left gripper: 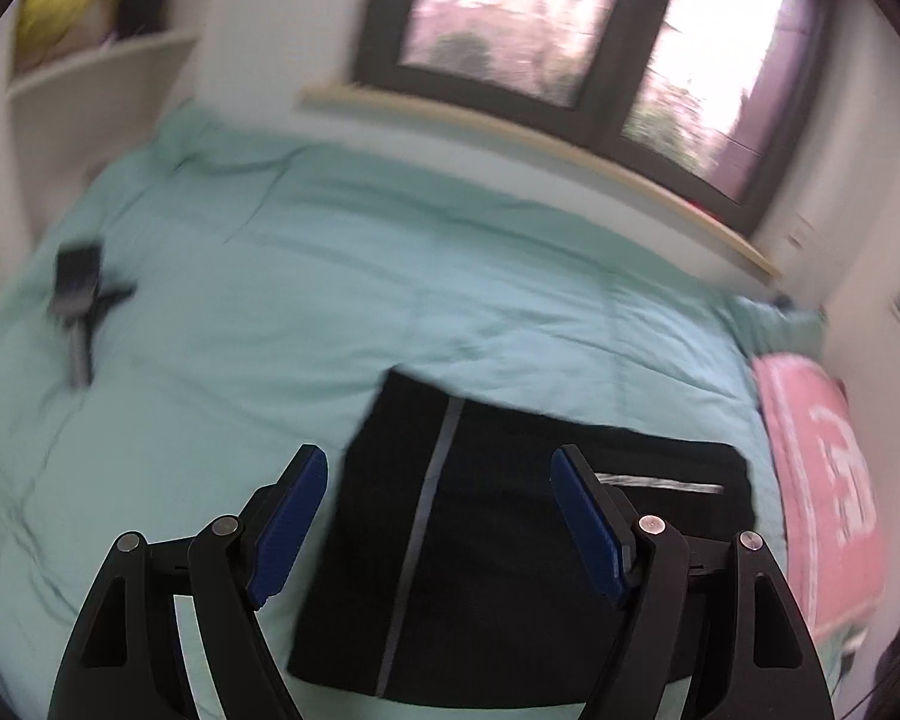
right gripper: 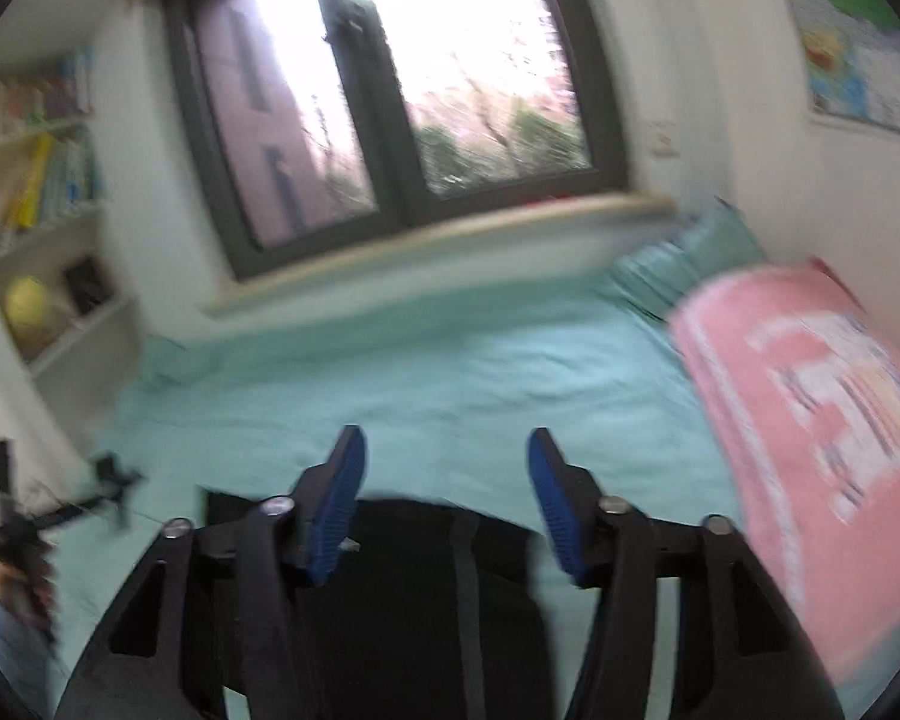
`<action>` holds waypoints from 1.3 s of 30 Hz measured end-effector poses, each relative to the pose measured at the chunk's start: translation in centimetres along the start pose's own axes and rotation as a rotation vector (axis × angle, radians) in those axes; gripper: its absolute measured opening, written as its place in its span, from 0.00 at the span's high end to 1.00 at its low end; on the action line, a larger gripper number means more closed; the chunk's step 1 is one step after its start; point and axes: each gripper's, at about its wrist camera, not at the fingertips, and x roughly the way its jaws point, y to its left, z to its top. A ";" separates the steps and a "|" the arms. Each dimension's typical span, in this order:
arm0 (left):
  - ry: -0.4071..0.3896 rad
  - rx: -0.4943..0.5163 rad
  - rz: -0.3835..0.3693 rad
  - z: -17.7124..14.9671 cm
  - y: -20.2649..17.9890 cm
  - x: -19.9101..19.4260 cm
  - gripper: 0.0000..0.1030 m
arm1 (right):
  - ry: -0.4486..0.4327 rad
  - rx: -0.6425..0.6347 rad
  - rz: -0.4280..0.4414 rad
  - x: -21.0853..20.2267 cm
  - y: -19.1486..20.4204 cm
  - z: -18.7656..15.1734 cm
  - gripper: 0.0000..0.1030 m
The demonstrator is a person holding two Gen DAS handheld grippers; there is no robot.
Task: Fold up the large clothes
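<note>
the black garment (left gripper: 510,540) lies folded into a flat, roughly square block on the near part of the bed (left gripper: 330,300), a thin grey stripe running down its length and a short pale strip near its right edge. the left gripper (left gripper: 438,468) hangs above it with its blue pads spread wide and nothing between them. the right gripper (right gripper: 447,450) is likewise spread apart, empty, over the garment's far edge. neither touches the cloth. a pink blanket (right gripper: 810,408) lies at the right side of the bed, just beside the garment. a small dark tripod device (left gripper: 78,306) rests further off to the left on the mint-green cover. beyond, a dark-framed window (right gripper: 390,90) and a bookshelf (right gripper: 48,180).
</note>
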 end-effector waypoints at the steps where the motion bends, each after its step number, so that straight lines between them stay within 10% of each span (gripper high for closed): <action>1: -0.010 0.020 -0.006 0.4 -1.2 -0.3 0.24 | 0.001 -0.004 0.023 0.3 1.2 0.7 0.31; 9: 0.173 0.062 -0.125 -4.2 -8.8 5.1 0.24 | 0.357 0.084 0.209 9.0 8.4 -9.9 0.27; 16: 0.323 0.202 -0.066 -8.7 -10.2 15.0 0.25 | 0.549 0.044 0.121 20.9 7.6 -18.2 0.27; 32: 0.456 0.171 0.000 -9.7 -9.0 29.4 0.24 | 0.736 -0.014 -0.030 34.6 3.4 -22.3 0.17; 39: 0.445 0.149 0.012 -8.2 -9.8 26.7 0.24 | 0.813 0.058 -0.038 33.9 3.4 -19.5 0.18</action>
